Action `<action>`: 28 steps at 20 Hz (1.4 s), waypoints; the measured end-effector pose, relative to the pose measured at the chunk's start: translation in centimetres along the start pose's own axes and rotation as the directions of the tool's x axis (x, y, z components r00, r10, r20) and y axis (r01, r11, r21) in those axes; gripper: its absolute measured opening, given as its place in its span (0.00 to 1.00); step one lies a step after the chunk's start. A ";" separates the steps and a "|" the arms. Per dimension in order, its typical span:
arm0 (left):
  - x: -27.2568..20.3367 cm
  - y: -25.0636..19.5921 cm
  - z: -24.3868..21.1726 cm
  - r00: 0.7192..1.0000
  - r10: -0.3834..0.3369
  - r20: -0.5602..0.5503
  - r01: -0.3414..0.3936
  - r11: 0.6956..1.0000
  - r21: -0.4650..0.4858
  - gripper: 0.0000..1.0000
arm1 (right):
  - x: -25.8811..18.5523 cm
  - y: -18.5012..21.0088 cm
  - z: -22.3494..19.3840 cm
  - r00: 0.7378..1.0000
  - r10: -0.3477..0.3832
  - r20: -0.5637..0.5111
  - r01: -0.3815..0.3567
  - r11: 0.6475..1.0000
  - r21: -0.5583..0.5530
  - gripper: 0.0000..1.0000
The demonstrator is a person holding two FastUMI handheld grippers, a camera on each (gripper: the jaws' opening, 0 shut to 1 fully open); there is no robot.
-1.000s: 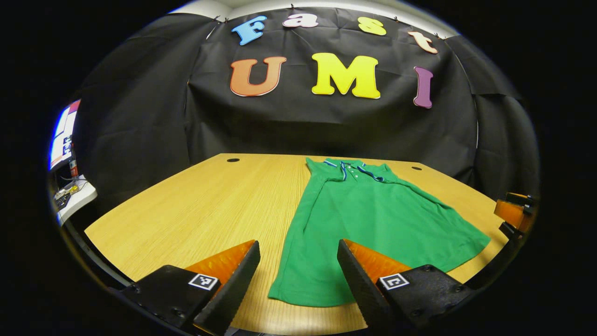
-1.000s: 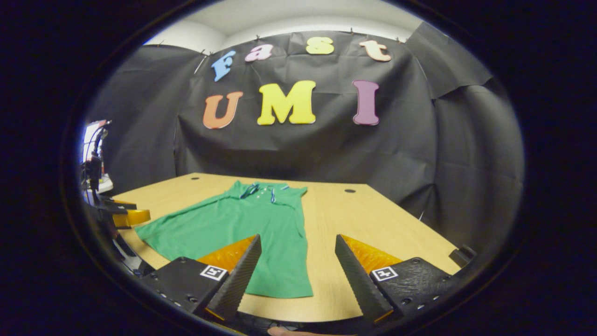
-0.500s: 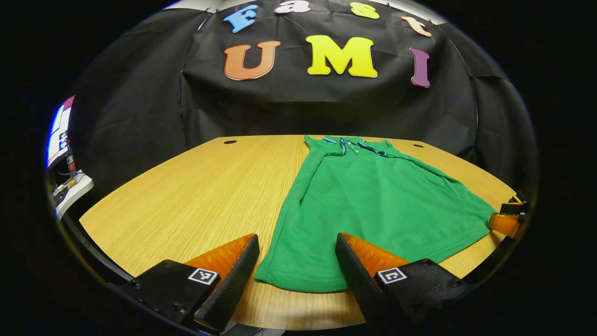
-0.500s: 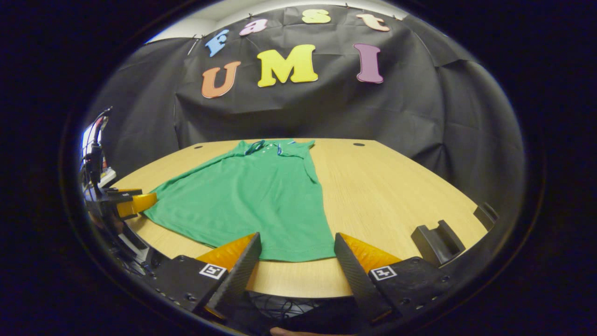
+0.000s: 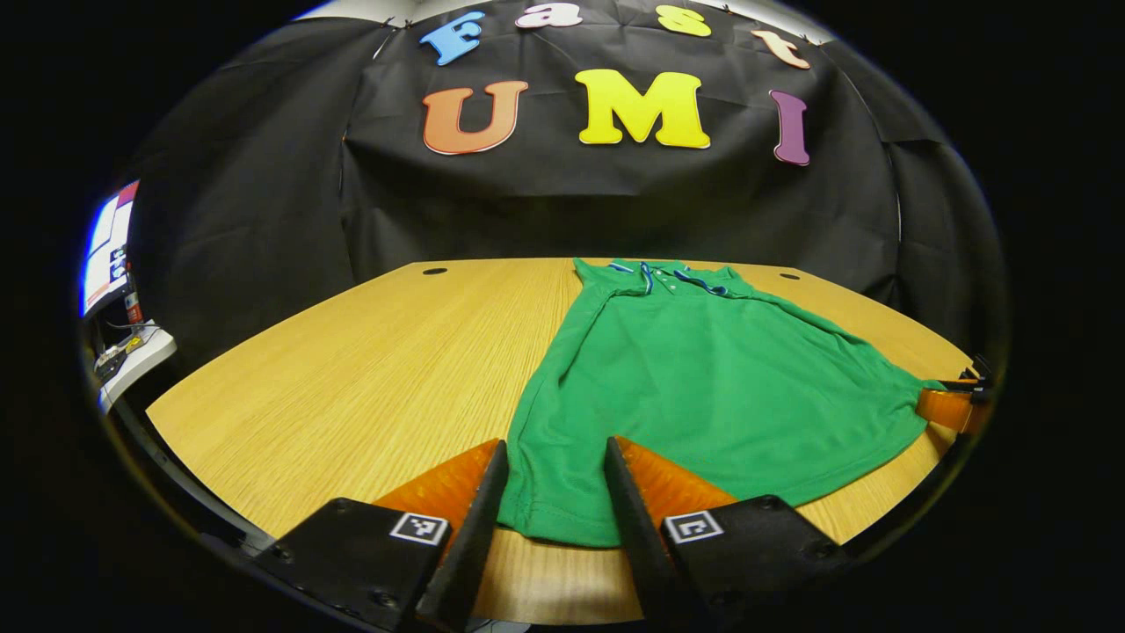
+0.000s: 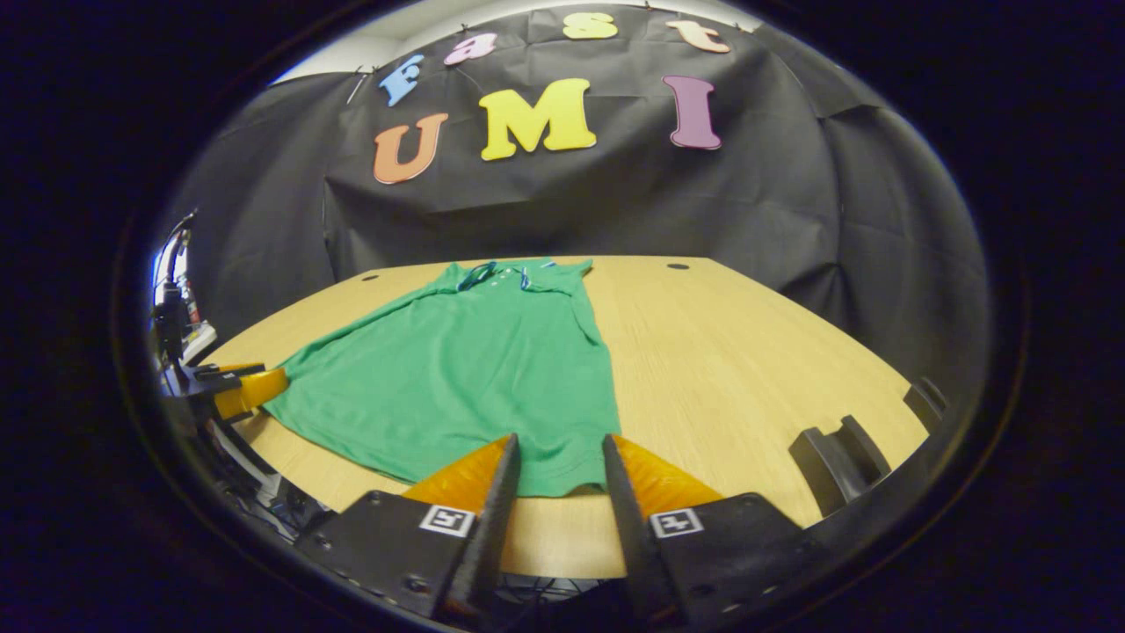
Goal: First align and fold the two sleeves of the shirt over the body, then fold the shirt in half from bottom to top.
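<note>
Black cloth is hanging behind a wooden table point(image 5: 352, 369), and in the left gripper view a green shirt point(image 5: 703, 387) is lying flat on that table with its collar toward the cloth and its hem toward the camera. The left gripper point(image 5: 552, 492) is sitting at the shirt's near hem corner, its jaws partly apart with the corner lying between them; whether the fingers are pressing the fabric I cannot tell. At the shirt's far hem corner the right gripper point(image 5: 954, 406) is showing at the edge. A white device point(image 5: 132, 360) is sitting off the table's side, away from the shirt. In the right gripper view the shirt point(image 6: 475, 378) is spreading over the table point(image 6: 747, 352), and the right gripper point(image 6: 560, 483) is poised at the shirt's near hem corner, jaws narrowly apart around the edge, contact unclear. The left gripper point(image 6: 237, 387) is at the shirt's opposite hem corner. A black bracket point(image 6: 835, 448) is standing on the table beside the shirt.
</note>
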State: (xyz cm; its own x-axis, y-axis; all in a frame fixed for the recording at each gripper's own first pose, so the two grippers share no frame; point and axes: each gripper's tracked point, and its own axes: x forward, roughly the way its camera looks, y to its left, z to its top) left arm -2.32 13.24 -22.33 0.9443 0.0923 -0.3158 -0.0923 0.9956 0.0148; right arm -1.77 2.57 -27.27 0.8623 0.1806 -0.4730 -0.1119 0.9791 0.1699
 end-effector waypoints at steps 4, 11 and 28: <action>0.2 -0.4 0.1 1.000 -0.004 0.030 0.003 0.999 0.048 0.10 | 0.2 0.7 0.0 1.000 0.010 0.018 -0.009 0.999 -0.041 0.07; 0.2 -0.6 0.1 0.998 0.015 0.060 -0.018 0.999 0.051 0.08 | -0.3 0.4 -0.3 0.997 -0.017 0.074 0.024 0.994 -0.105 0.01; -0.8 -1.6 10.0 0.973 -0.041 0.226 0.018 0.995 0.101 0.07 | -2.4 -0.6 9.6 0.974 0.018 0.224 -0.014 1.000 -0.019 0.00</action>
State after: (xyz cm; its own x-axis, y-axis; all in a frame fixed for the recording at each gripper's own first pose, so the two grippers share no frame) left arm 0.23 11.69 -12.65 0.9942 0.0527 -0.0936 -0.0429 0.9936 0.1044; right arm 0.99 0.70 -17.98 0.9489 0.1728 -0.2641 -0.1336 0.9780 0.1599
